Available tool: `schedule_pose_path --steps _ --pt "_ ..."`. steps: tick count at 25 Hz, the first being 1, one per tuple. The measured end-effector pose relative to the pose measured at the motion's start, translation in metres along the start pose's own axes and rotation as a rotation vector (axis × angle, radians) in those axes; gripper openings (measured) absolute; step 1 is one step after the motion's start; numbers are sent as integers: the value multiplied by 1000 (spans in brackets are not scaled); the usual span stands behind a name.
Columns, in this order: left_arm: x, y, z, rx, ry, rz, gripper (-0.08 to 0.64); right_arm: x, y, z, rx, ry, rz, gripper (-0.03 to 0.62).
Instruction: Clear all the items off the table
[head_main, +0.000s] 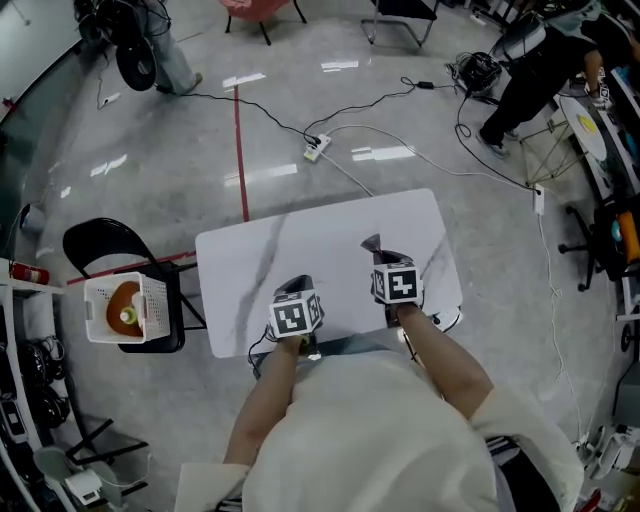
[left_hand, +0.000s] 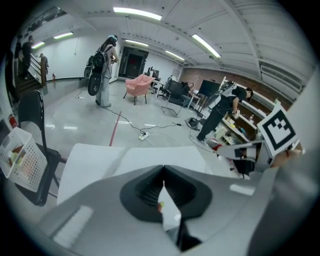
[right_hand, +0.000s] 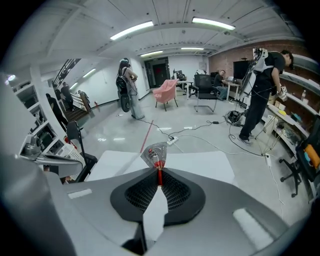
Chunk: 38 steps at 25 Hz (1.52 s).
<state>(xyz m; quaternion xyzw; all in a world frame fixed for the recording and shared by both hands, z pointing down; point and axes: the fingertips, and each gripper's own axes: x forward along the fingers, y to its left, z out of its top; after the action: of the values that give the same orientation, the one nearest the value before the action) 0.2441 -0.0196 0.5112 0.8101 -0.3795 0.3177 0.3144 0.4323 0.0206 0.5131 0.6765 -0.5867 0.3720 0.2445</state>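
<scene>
The white marbled table has nothing lying on it. My right gripper hovers over the table's middle right, shut on a small clear plastic packet with red print. In the right gripper view the packet sticks up from the closed tips of my right gripper. My left gripper hangs over the table's front edge. In the left gripper view my left gripper has its jaws together, and I make out nothing held between them.
A white basket sits on a black chair left of the table, with an orange item and a yellow-green one inside. Cables and a power strip lie on the floor beyond. A person stands far right by shelves.
</scene>
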Motion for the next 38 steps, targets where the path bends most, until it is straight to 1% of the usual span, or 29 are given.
schedule_pose_path --steps 5,9,13,16,21,31,38 --pt "-12 22 1 -37 -28 18 9 5 26 5 -24 1 25 23" --pt "-26 51 3 -72 -50 36 9 7 59 10 -48 -4 42 23" --pt "-41 83 2 -92 -60 47 9 11 99 14 -77 -5 62 23" --pt "-52 111 3 -95 -64 55 9 17 128 18 -79 -8 73 23" --pt "-76 163 -2 -116 -66 92 9 27 184 20 -100 3 108 23" --pt "-121 258 -16 -204 -80 168 9 43 292 25 -192 25 179 23" --pt "-151 314 -30 -293 -110 228 9 50 370 30 -292 34 264 23"
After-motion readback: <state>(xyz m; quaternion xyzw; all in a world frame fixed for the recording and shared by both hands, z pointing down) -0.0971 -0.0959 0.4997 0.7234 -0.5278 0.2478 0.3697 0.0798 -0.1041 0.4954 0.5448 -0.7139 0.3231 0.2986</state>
